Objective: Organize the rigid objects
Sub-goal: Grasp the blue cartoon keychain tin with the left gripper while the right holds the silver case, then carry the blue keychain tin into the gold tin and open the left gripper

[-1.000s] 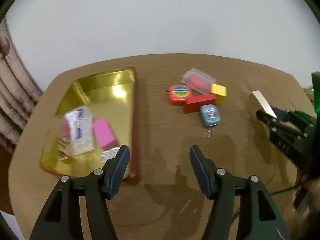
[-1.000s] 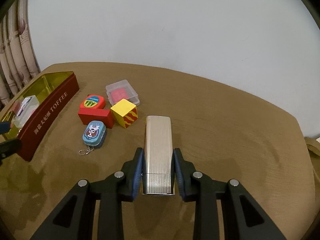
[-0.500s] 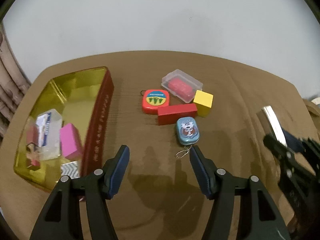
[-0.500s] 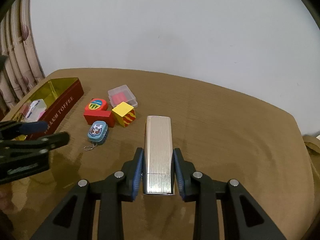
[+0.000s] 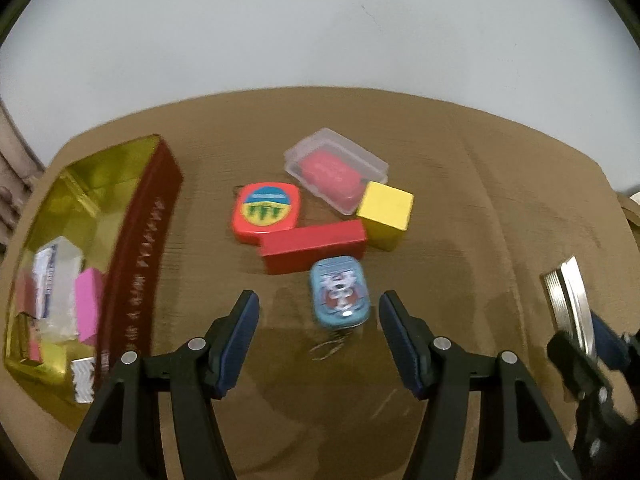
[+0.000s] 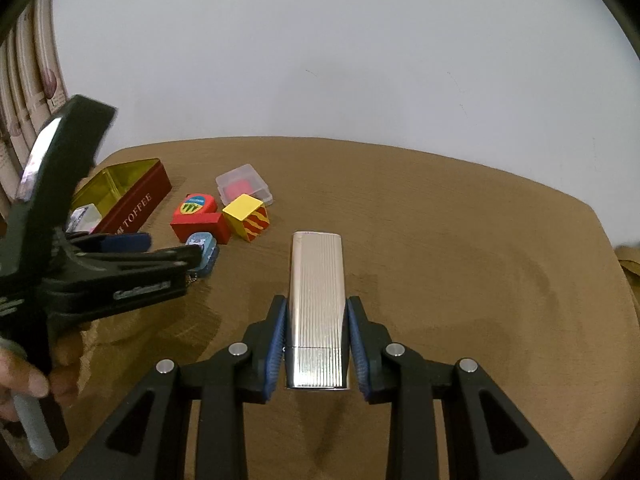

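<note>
Silver ridged case [image 6: 317, 304], long and flat, is sitting pinched between the right tool [image 6: 316, 344]. Left tool [image 5: 318, 330] is hovering spread wide over a blue tin [image 5: 339, 298] on the tabletop [image 5: 460, 200].

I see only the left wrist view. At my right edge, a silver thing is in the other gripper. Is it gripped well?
Observer: Yes. The right gripper is shut on the silver ribbed case, one pad on each long side, and the case points forward.
Operator: The writing on the red tin is blurred for me. What does it say?
Observer: Its side wall reads TOFFEE.
Operator: Is the yellow cube plain?
Observer: No. Its top is plain yellow, but its side has red wavy stripes.
</note>
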Available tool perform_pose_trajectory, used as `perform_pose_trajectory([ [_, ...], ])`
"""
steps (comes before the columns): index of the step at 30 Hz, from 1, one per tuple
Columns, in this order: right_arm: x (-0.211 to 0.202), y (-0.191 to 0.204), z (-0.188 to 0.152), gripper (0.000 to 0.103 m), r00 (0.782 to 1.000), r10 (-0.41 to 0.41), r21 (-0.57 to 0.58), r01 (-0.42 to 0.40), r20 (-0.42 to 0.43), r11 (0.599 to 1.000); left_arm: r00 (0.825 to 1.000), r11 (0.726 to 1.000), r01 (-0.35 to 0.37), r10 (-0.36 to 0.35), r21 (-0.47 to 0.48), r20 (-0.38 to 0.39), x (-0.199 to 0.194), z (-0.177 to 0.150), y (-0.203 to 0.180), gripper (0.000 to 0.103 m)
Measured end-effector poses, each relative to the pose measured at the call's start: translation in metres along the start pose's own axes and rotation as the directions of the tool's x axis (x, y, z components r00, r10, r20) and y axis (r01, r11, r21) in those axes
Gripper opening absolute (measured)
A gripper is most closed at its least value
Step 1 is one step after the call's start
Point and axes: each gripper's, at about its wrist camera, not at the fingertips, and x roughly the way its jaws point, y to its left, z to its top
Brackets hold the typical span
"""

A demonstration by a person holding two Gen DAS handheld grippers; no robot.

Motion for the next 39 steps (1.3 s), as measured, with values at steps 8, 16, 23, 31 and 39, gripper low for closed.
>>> perform_pose_trajectory([
  [8,0.0,-0.002,-0.002,0.03,1.0,0.01,0.008,-0.01,-0.006,1.0,0.999,1.0,-0.012,0.011,-0.022,-0.043,0.023,0.006,-0.004,0.047],
  [16,0.003,-0.001,-0.004,0.03,1.0,0.022,0.009,-0.022,-0.005,1.0,0.999,1.0,0.001,-0.001,-0.01,-0.036,0.025,0.009,-0.001,0.028],
  [23,0.006,0.003,-0.005,0.03,1.0,0.021,0.005,-0.021,-0.008,1.0,1.0,0.999,-0.011,0.011,0.03,0.001,0.006,0.007,-0.003,0.028],
  [31,0.003,0.008,-0.003,0.03,1.0,0.02,0.011,-0.02,-0.001,1.0,0.998,0.998,-0.001,-0.003,0.062,0.062,-0.037,0.003,-0.001,0.028],
  [39,0.002,0.012,-0.006,0.03,1.0,0.027,0.018,-0.027,0.001,0.999,0.995,0.995,-0.023,0.013,0.1,0.101,-0.065,0.004,0.006,0.028],
])
